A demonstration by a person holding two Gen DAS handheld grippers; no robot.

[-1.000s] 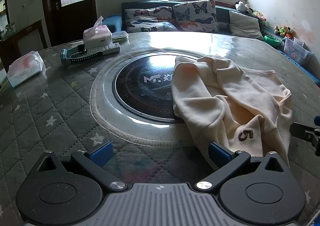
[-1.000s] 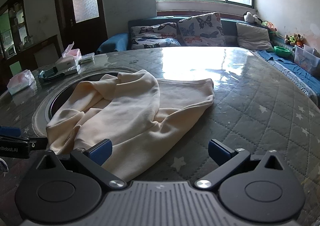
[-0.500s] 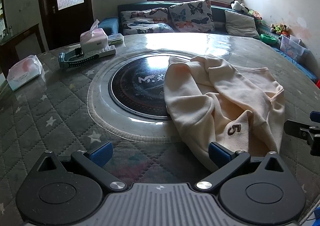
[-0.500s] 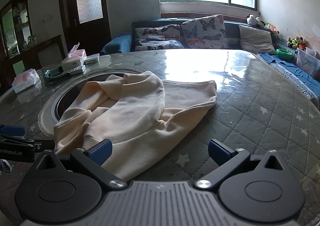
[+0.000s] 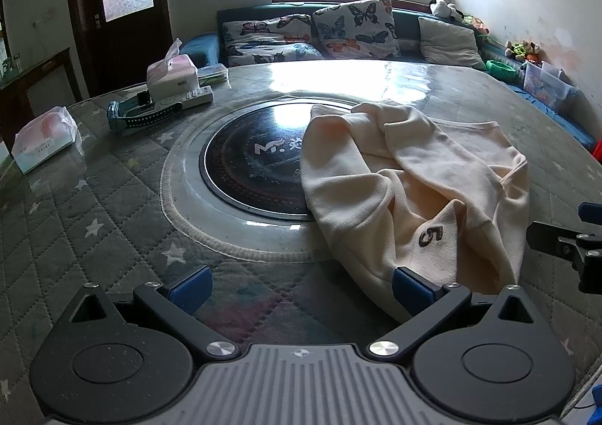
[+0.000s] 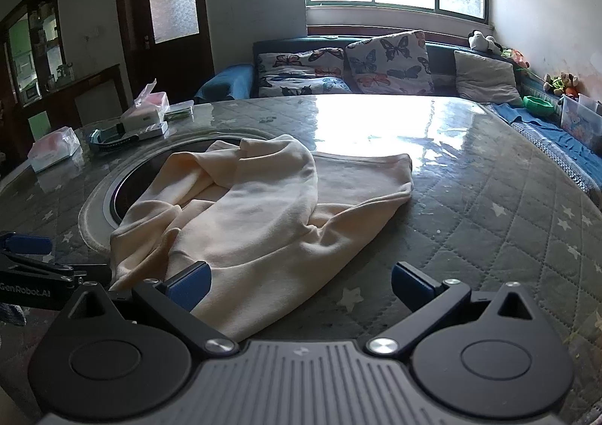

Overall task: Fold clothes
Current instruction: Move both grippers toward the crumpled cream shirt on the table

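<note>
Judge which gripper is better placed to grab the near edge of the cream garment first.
Probably the left gripper: open, its right-hand finger is already at the cream garment hem, below the "5". The right gripper, also open, faces mostly bare table.

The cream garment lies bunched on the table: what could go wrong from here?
1. The cream garment is crumpled in overlapping layers; open tongs may pinch several at once.
2. It partly covers the dark round plate, so pulled cloth could slide unevenly on the glossy surface.
</note>
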